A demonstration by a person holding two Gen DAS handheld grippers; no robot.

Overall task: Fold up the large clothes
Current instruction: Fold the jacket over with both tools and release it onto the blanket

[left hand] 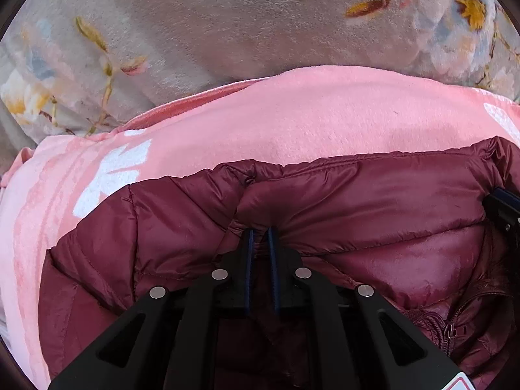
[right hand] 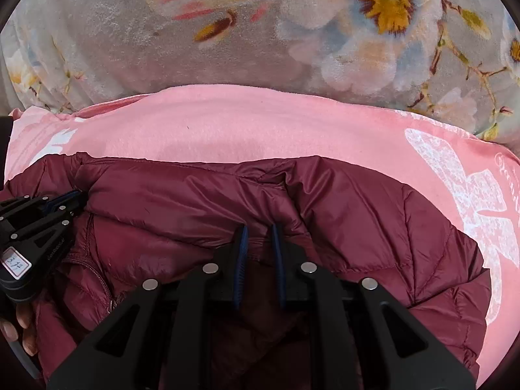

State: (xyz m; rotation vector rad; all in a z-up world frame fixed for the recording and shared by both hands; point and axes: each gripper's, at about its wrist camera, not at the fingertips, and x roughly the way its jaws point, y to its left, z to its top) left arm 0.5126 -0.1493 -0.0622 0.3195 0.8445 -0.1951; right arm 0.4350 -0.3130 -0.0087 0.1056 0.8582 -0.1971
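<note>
We see the maroon puffer jacket (left hand: 357, 201) lying on a pink blanket (left hand: 292, 113), which is spread over a grey floral bedspread (left hand: 195, 26) toward 12 o'clock. Our left gripper (left hand: 260, 237) pinches a fold of the jacket between its nearly closed fingers (left hand: 248, 250). The right gripper (right hand: 258, 237) likewise pinches jacket fabric. A zipper (left hand: 450, 328) shows at 4 o'clock in the left view.

Jacket (left hand: 373, 201) fabric between left gripper (left hand: 260, 232) fingertips hidden by folds; jacket hem cut off below fingers.
</note>
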